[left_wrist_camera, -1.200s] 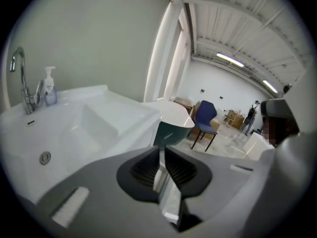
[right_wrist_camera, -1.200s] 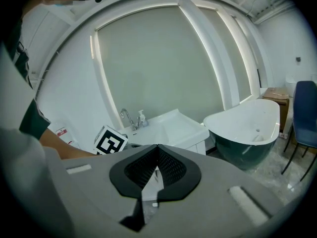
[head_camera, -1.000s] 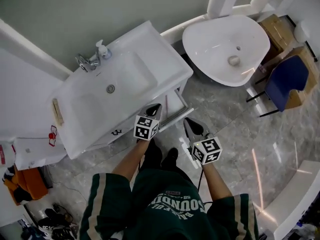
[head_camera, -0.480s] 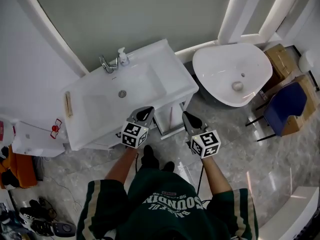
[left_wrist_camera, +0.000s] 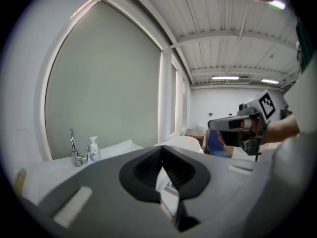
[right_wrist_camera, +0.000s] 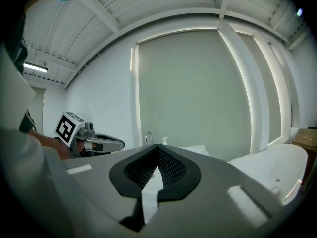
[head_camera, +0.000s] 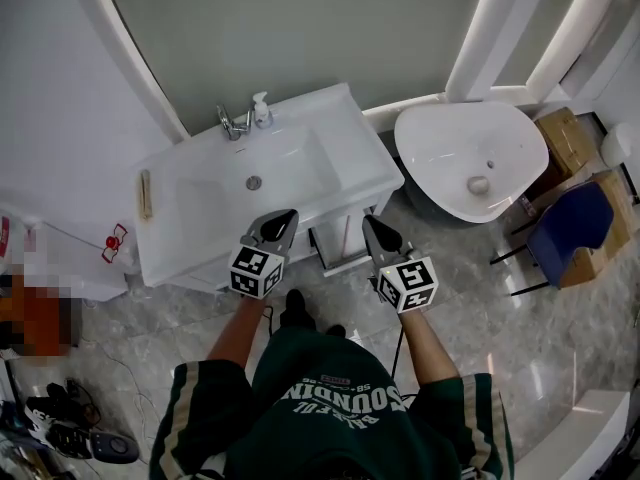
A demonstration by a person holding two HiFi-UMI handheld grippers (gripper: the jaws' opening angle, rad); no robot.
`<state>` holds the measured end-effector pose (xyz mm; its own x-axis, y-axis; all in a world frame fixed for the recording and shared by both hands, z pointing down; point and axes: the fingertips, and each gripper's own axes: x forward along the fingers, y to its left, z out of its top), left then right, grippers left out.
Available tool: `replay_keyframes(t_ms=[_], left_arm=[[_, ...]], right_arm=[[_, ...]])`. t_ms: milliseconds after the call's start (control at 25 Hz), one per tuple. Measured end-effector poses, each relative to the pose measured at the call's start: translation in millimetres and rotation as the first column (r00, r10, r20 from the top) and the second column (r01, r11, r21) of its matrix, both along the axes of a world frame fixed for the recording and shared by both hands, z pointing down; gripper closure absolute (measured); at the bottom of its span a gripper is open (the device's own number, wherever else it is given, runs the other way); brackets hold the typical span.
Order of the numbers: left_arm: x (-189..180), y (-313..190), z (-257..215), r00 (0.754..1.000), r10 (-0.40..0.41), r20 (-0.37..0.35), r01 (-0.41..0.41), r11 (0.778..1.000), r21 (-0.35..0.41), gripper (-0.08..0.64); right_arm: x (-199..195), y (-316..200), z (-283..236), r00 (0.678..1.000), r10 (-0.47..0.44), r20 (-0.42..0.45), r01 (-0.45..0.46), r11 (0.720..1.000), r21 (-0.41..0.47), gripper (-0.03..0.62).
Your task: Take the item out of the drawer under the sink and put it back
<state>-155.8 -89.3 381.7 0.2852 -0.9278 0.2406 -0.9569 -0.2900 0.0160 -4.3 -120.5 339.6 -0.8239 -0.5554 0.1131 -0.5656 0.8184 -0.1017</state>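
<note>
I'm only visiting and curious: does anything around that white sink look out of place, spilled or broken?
One thing: the drawer under the sink seems to jut out at the front instead of being pushed shut. Nothing looks spilled or damaged.

The white drawer [head_camera: 343, 246] sits under the right end of the white sink [head_camera: 355, 153], at 5 o'clock from the drain. Its front faces the floor-side; open or shut cannot be told.

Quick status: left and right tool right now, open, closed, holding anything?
Left tool: closed, jaws together, nothing between them.
Right tool: closed, jaws together, nothing held.
</note>
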Motion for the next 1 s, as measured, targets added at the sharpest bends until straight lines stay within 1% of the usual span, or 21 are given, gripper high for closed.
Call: replay_keyframes(t_ms=[240, 440, 800, 1000], left_arm=[[-3, 8, 3, 1.0, -0.009, -0.007, 0.009, 1.0, -0.003, 0.509], [-6, 8, 1, 1.0, -0.015, -0.003, 0.015, 1.0, 0.012, 0.509], [1, 8, 4, 1.0, -0.006, -0.022, 0.007, 1.0, 0.01, 0.509], [3, 2, 5, 1.0, 0.0, -0.02, 0.0, 1.0, 0.006, 0.509]], right_arm=[[2, 6, 6, 1.0, 0.012, -0.003, -0.012, 1.0, -0.006, 0.591], [5, 8, 12, 1.0, 0.02, -0.003, -0.021, 1.0, -0.018, 0.591], [11, 9, 18, 1.0, 0.024, -0.013, -0.024, 0.999, -0.027, 0.591], [11, 3, 16, 1.0, 0.023, -0.011, -0.023, 0.999, -0.024, 0.591]])
